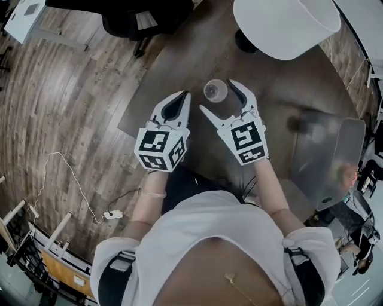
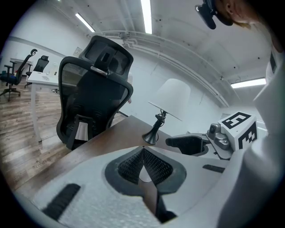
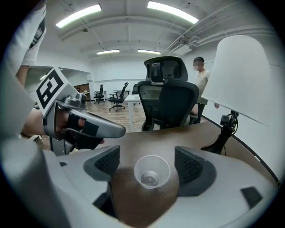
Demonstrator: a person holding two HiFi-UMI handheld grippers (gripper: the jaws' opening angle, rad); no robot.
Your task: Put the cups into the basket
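A clear plastic cup stands upright on the dark brown table. My right gripper is open around it, one jaw on each side, and neither pad touches it. In the right gripper view the cup sits midway between the spread pads of that gripper. My left gripper hovers just left of the cup with its jaws shut and nothing in them I can make out; in its own view the left gripper shows ribbed pads meeting at the tip. A translucent grey basket stands at the table's right.
A desk lamp with a big white shade and black base stands beyond the cup. A black office chair sits past the table's far edge on the wood floor. A person stands behind the chair. A cable and power strip lie on the floor.
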